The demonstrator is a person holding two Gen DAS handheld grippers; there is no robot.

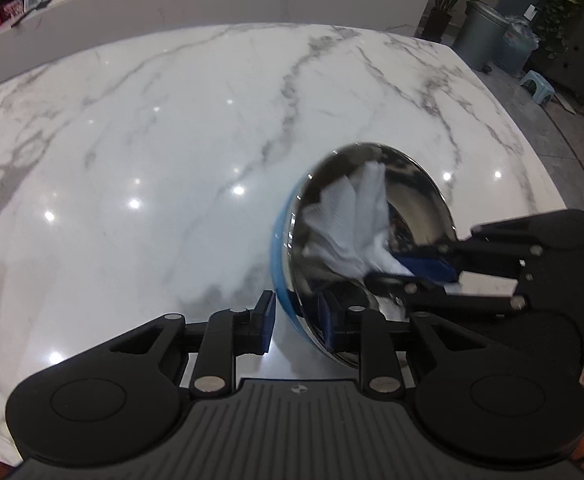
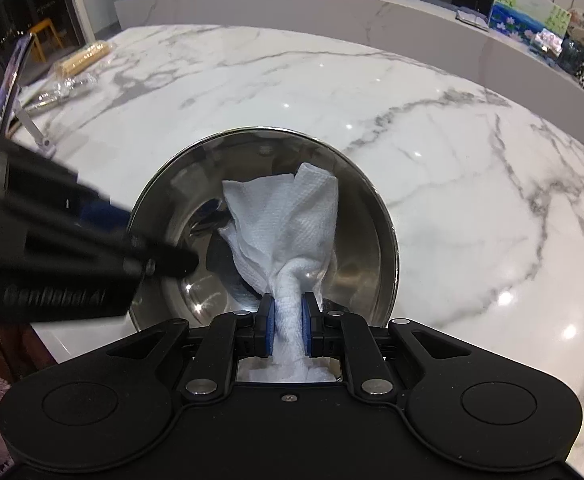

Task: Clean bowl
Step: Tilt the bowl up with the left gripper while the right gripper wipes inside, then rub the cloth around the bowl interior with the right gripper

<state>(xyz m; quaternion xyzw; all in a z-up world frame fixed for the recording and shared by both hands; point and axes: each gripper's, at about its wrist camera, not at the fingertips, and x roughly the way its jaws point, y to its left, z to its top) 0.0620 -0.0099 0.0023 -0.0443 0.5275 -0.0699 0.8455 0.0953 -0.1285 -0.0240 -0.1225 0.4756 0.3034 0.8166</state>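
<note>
1. The right gripper [image 2: 288, 330] is clenching a twisted white paper towel [image 2: 288, 224]; both blue pads are pressing on the twist.
2. The towel is fanning out from the pads into the bowl [image 2: 355, 264], its loose end lying against the shiny inner wall.
3. The left gripper [image 1: 295, 320] is standing astride the bowl's near rim [image 1: 288, 280]. A gap is showing between its left pad [image 1: 267, 322] and the blue outer wall, so it is standing released, not gripping. Whether the inner pad is touching the steel cannot be told.
4. The bowl is tilting on its side, mouth facing right in the left wrist view, at the near right part of the table [image 1: 152, 140]. It has a blue outside and a mirror-like steel inside.
5. The marble table is carrying a wrapped roll [image 2: 86, 56] and clear packaging at its far left corner in the right wrist view, well apart from the bowl.
6. A grey bin [image 1: 477, 32] is standing on the floor beyond the table's far right corner.
</note>
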